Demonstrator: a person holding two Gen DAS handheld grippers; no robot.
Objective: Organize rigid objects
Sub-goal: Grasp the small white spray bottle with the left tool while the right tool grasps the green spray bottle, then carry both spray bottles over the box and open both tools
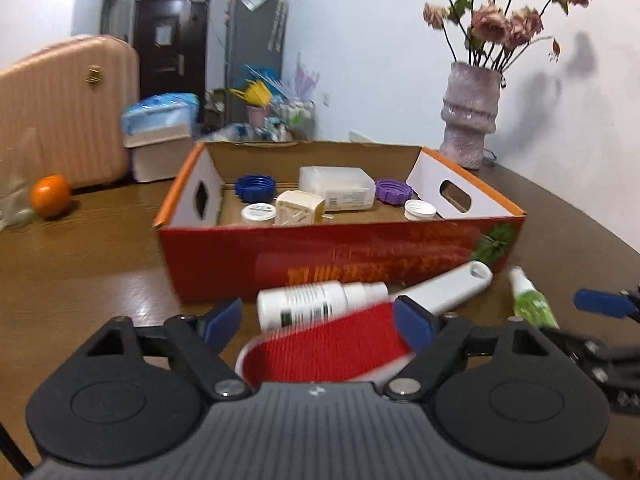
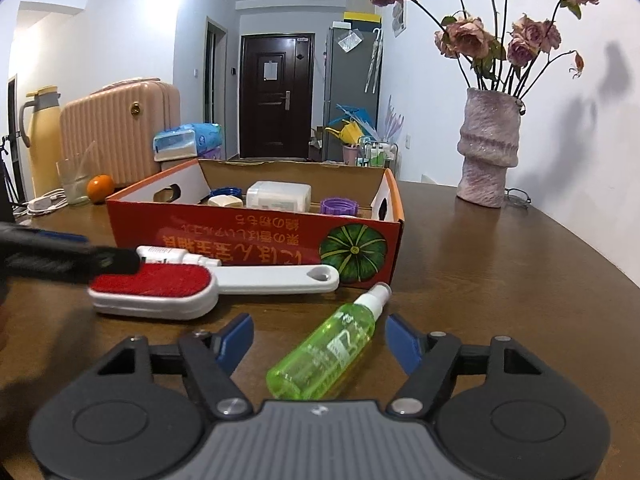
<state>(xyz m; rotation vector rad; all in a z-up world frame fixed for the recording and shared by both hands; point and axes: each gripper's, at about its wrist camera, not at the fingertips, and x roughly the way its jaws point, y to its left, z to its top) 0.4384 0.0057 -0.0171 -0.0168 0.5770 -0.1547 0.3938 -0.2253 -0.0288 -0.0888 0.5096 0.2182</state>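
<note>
A red cardboard box [image 1: 320,256] on the brown table holds a blue cap [image 1: 255,186], a purple cap [image 1: 393,191], two white lids, a cream block [image 1: 300,208] and a clear plastic case [image 1: 338,187]. In front of it lie a white spray bottle [image 1: 316,304], a white lint brush with a red pad [image 1: 332,348] and a green spray bottle [image 2: 324,356]. My left gripper [image 1: 318,322] is open, its fingers either side of the brush's red pad. My right gripper [image 2: 318,340] is open around the green bottle. The box also shows in the right wrist view [image 2: 256,240].
A vase of dried roses [image 2: 490,148] stands at the back right of the table. An orange [image 1: 51,195] and a glass [image 2: 74,182] sit at the left. A pink suitcase [image 2: 120,132] and a yellow flask [image 2: 40,140] stand behind.
</note>
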